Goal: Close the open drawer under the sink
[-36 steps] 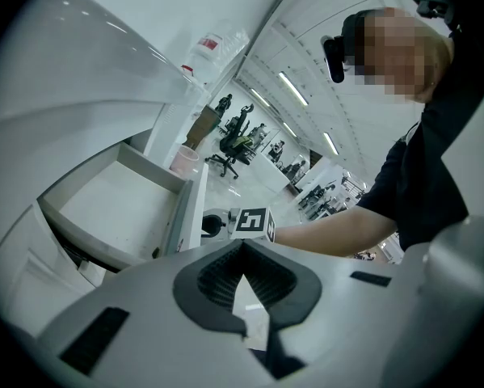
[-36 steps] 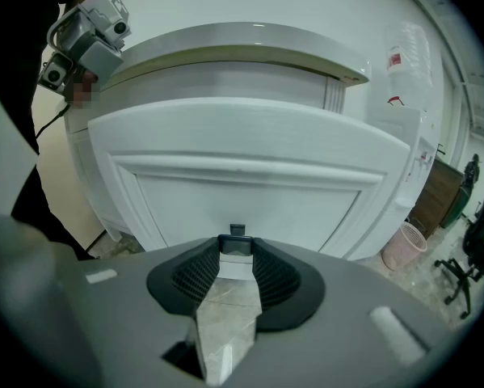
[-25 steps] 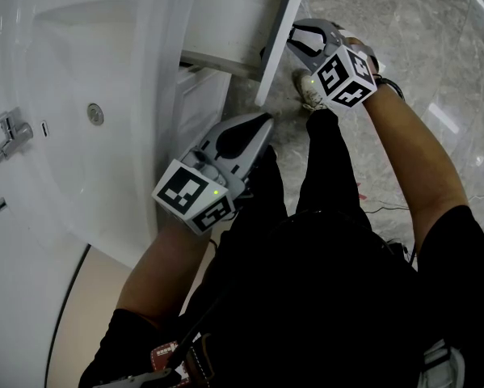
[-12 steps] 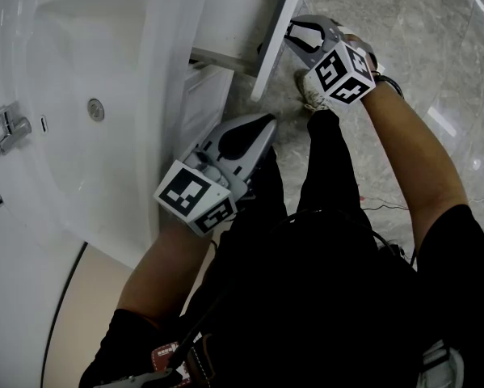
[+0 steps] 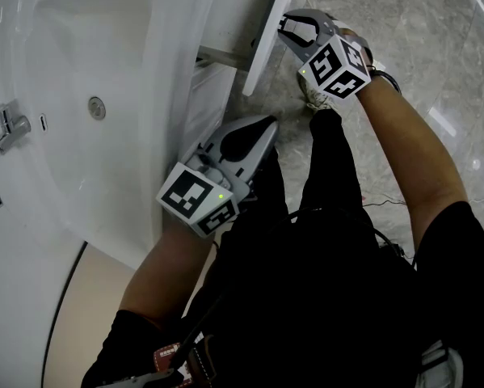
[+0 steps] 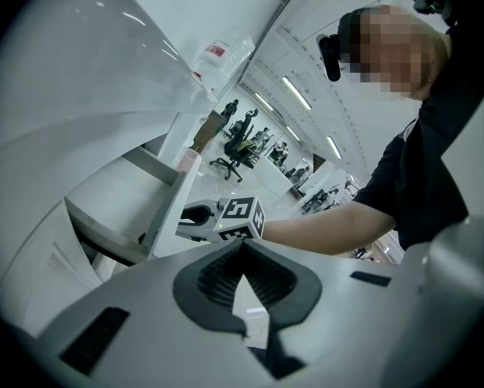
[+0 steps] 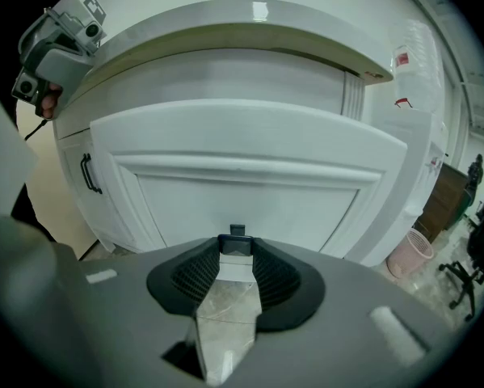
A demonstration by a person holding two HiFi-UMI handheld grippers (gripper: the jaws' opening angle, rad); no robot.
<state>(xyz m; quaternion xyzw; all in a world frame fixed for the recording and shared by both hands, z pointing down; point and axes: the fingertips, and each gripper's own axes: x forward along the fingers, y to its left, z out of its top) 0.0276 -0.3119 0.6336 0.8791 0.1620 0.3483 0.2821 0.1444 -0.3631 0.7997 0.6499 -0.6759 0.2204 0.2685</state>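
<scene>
Pinching the small handle (image 7: 237,232) of the drawer (image 5: 267,35), which juts partly out beneath the sink (image 5: 80,63), the right tool (image 5: 287,25) probably needs only a straight push; the stiff front should slide lightly. The left tool (image 5: 264,124) hangs empty, jaws together.

Marble floor (image 5: 435,23) bears a white cabinet (image 5: 203,103) and pink bin (image 7: 409,253).

The head view looks steeply down on the sink (image 5: 80,95), drawer (image 5: 266,43), left gripper (image 5: 266,123) and right gripper (image 5: 287,24). The right gripper view closely faces the drawer front. The left gripper view, tilted upward, also shows it.
</scene>
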